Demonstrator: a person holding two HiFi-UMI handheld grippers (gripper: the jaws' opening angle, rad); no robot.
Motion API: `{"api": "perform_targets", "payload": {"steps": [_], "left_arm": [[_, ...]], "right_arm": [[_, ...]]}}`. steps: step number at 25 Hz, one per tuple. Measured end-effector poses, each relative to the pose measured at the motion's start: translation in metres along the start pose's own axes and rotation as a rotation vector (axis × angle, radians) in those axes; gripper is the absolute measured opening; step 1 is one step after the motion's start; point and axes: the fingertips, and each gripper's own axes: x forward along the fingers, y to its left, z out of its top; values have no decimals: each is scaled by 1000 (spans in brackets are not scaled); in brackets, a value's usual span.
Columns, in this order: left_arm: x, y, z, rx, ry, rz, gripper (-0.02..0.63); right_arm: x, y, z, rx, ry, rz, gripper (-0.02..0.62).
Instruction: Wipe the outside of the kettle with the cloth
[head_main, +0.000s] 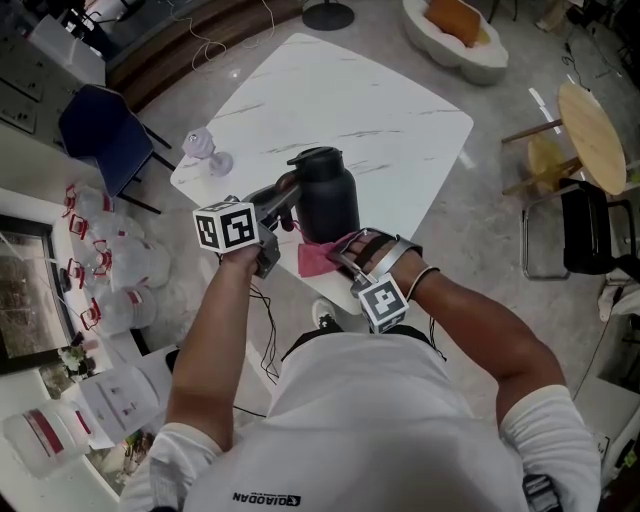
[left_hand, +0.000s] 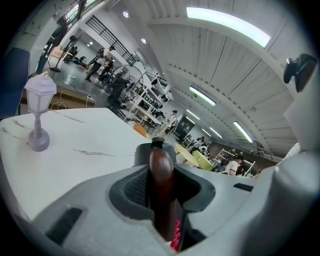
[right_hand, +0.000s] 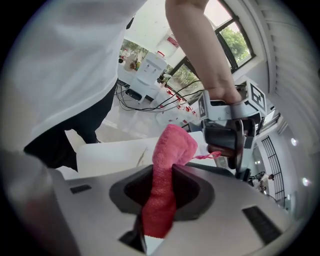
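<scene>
While my left tongs (head_main: 283, 203) are clamping the dark handle (left_hand: 161, 190) of the black kettle (head_main: 327, 195), which is sitting near my edge of the white marble table (head_main: 330, 100), my right tongs (head_main: 338, 258) are pinching the pink cloth (right_hand: 167, 170). The cloth is hanging just beside the kettle's lower wall; I cannot tell whether it is touching. A lilac lamp ornament (left_hand: 40, 112) is standing farther left.

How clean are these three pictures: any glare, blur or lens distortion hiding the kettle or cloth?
Head view: evenly lit, sharp, kettle and pink cloth clear, slight sheen on the table. Left gripper view: strong fisheye bending, dark corners, glaring ceiling light, kettle handle close and soft. Right gripper view: same fisheye, bright window, cloth in focus.
</scene>
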Motion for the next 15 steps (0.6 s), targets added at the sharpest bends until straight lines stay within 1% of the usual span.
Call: {"api": "perform_targets", "payload": {"steps": [5,7,8,9,11,15], "left_arm": [[-1,-1,-1,-1,-9,4,109],[-1,-1,-2,9,-7,9,109],[-2,-1,-2,18,-4,12,109],[-2,-1,-3,27,0,17,109],[-5,0,-5,42,10,30,109],[-15,5,-11,65,31,61,107]], "right_arm": [[8,35,-2,27,12,87,100],[7,42,-3,71,3,107,100],[5,42,-2,115,-12,107,100],[0,38,0,175,-34,99,100],[-15,23,2,330,-87,70,100],[-55,-28,-8,678,-190,-37,101]]}}
